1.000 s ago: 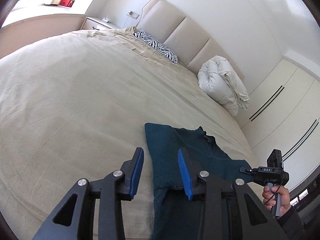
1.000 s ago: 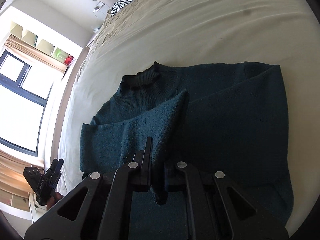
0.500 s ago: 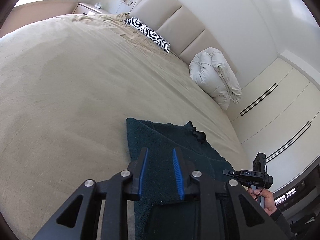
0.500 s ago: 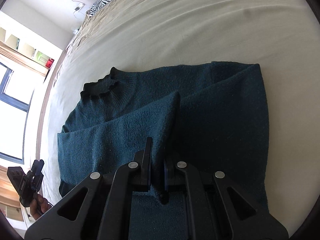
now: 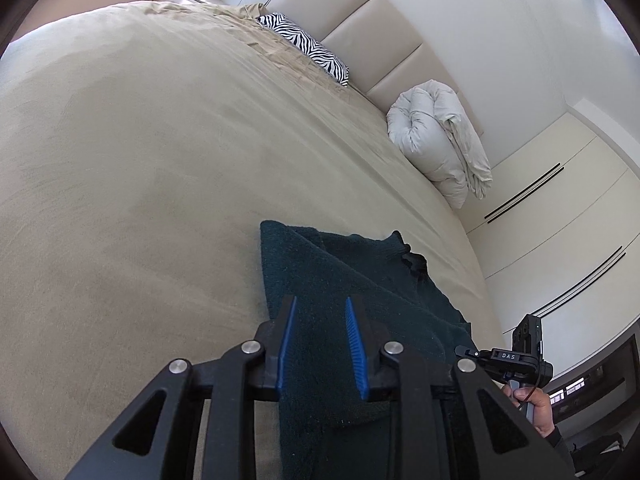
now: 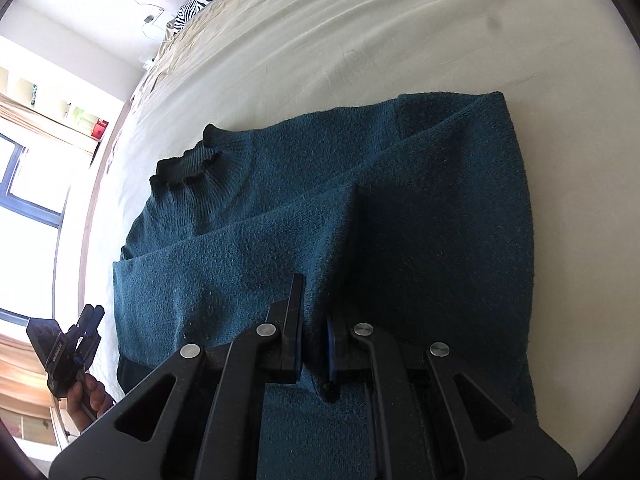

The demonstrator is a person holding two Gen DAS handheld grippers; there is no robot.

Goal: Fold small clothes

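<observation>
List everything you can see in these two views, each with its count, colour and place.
Knitted sweater: one, dark teal, on the bed, partly folded.
Bed cover: one, beige.
Zebra-striped pillow: one, black and white, by the headboard.
Rolled duvet: one, white, against the padded headboard.
Wardrobe doors: cream, beside the bed.
Window: one, dark-framed.
Left gripper: black with blue pads, fabric between them.
Right gripper: black, shut on the sweater.
</observation>
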